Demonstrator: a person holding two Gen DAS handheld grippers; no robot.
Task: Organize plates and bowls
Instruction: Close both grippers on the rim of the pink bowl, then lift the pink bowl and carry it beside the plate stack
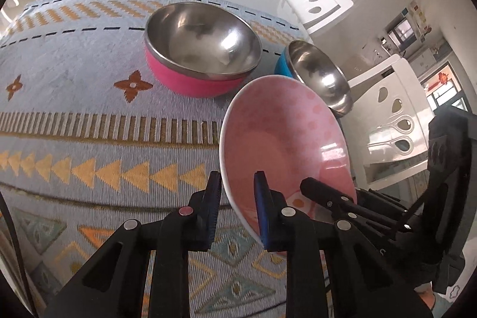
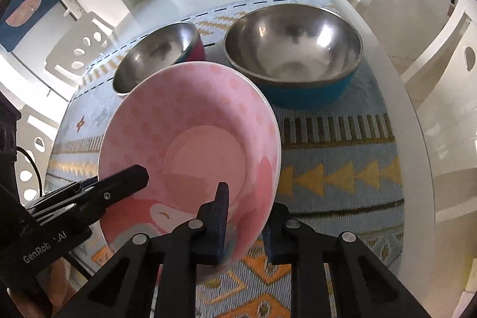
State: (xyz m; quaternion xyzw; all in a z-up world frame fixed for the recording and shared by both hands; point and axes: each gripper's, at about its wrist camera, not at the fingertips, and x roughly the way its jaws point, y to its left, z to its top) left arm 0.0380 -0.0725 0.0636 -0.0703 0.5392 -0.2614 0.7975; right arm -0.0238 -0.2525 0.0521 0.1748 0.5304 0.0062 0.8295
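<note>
Pink plate [image 2: 190, 139] — tilted, rim between both grippers' jaws

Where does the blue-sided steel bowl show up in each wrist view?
Left wrist: blue-sided steel bowl right of centre, behind the pink plate.
Right wrist: same bowl upper right, beyond the plate.
Shared landmark: pink-sided steel bowl to its left.

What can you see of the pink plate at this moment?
The pink plate is a glossy, ceramic-looking dish with a white rim, darker pink dots and a cartoon print near its lower edge. It is lifted clear of the patterned cloth and tilted steeply. Both grippers straddle its rim: the left gripper and the right gripper, each with one jaw on either face.
</note>
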